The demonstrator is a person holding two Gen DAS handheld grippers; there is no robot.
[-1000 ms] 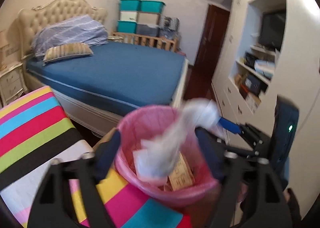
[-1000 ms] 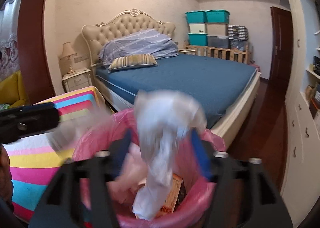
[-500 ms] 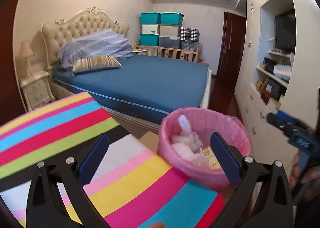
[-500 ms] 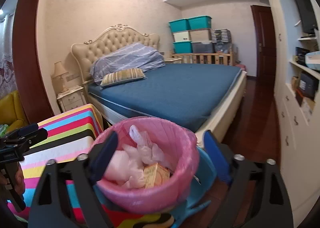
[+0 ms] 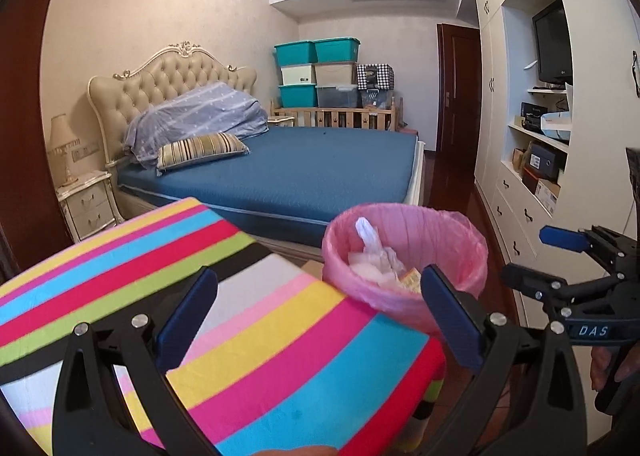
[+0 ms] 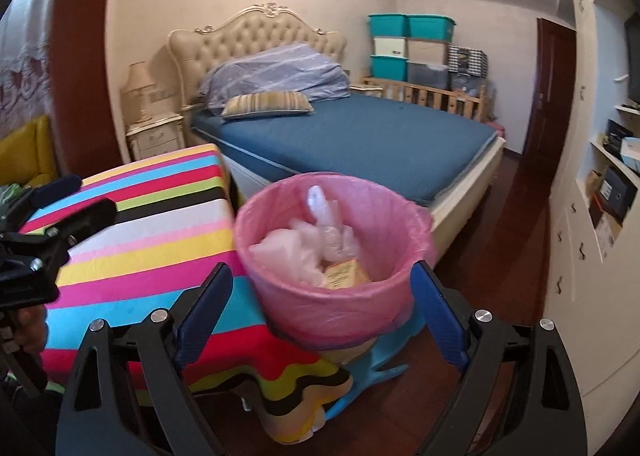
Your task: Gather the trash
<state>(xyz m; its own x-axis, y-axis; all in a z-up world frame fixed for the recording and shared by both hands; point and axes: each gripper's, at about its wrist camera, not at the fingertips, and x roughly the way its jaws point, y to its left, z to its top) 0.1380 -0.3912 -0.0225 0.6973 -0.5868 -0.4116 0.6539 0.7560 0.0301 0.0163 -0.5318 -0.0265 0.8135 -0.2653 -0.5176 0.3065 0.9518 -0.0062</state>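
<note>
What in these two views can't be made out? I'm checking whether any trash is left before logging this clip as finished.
- Near part of the striped tablecloth: left wrist view, hidden behind the open left gripper.
- Bottom of the pink-lined trash bin: both views, buried under crumpled plastic bags.
- Print on the yellow wrapper: right wrist view, too small.
- Floor beyond the table: hidden by cloth and bin.
- Right gripper open, empty.

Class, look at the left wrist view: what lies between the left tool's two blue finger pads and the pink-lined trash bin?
In the left wrist view, only striped tablecloth lies between the left tool and the pink-lined trash bin.
</note>
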